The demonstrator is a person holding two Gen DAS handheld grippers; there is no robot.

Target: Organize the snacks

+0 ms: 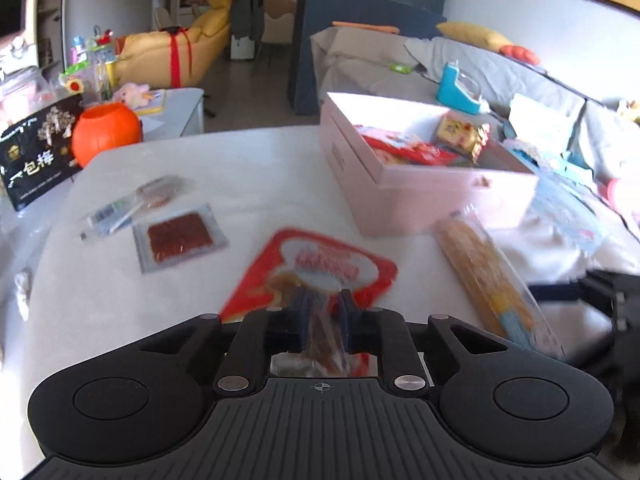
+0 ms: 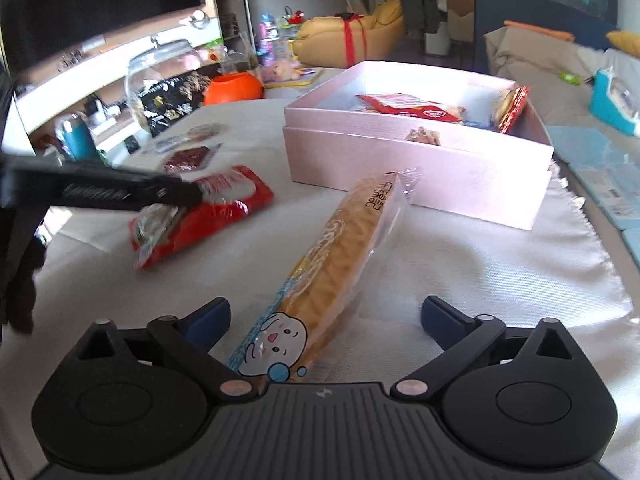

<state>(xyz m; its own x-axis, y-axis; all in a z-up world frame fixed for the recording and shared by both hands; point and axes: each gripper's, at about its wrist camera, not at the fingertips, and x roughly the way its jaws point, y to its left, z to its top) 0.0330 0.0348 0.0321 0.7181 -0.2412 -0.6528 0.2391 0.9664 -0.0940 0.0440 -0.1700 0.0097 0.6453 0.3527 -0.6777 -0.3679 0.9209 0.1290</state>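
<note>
Left tool has its fingers nearly together, pinched on the near edge of a red snack packet; the packet's far end looks to rest on the white cloth ahead of the tool, image blurred. From the right wrist view the left tool comes in from the left w/ the red snack packet at its tip.

Right tool is wide open, holding nothing. A long bread stick packet lies on the cloth between its fingers, near end just at the tool, far end pointing toward the pink box ahead. Contact w/ the fingers: none seen.

In the left wrist view the bread stick packet lies to the right of the left tool, and the pink box sits ahead-right, w/ red snack packs inside. Ahead-left of the left tool: a small clear pack w/ a dark red square and, beyond it, two other small clear packs. Far left, an orange pumpkin pot and a black bag.
</note>
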